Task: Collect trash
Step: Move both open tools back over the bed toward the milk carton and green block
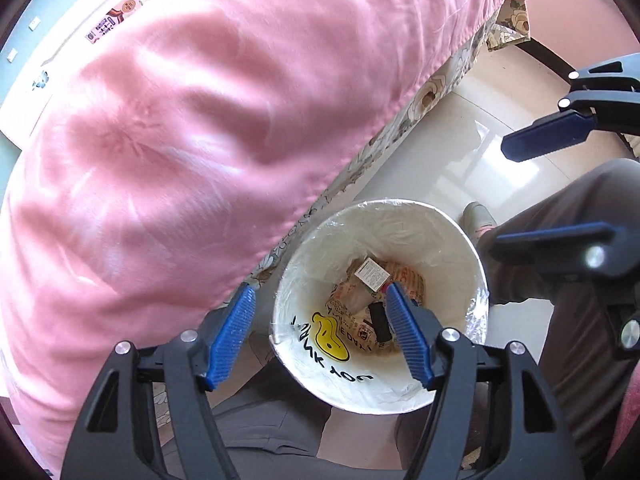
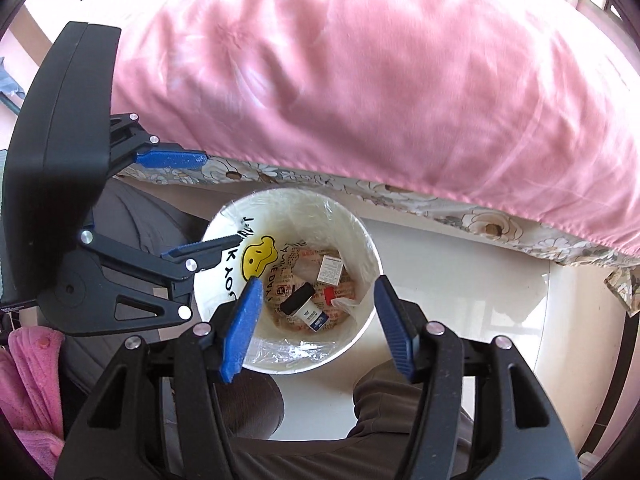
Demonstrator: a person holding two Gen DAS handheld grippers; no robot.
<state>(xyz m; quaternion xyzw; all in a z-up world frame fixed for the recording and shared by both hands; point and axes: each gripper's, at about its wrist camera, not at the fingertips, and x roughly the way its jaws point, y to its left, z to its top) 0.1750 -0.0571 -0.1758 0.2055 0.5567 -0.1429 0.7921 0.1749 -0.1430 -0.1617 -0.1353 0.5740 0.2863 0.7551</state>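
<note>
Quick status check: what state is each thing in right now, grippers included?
Left gripper: open, empty, above the bin.
Right gripper: open, empty, above the bin.
Bin: upright, lined with a bag, partly filled.
White box: lying in the bin.
Black item: lying in the bin.
Pink bedcover: draped over the bed edge beside the bin.

Trash bin (image 2: pixel 362 240): stands on the floor (image 2: pixel 460 300), just beside the bed edge (image 2: pixel 400 192), between the person's legs (image 1: pixel 592 216).
Contents, at the bottom of the bin: small box (image 2: pixel 330 269); bottle (image 2: pixel 298 302) lying on its side just beside it; printed wrapper (image 2: pixel 288 272) beneath both.
Quilt (image 2: pixel 380 80): on the bed, overhanging behind the bin.
Left gripper (image 1: pixel 320 304): above the bin's rim, jaws apart.
Right gripper (image 2: pixel 318 290): above the bin's mouth, jaws apart, to the right of the left one.
</note>
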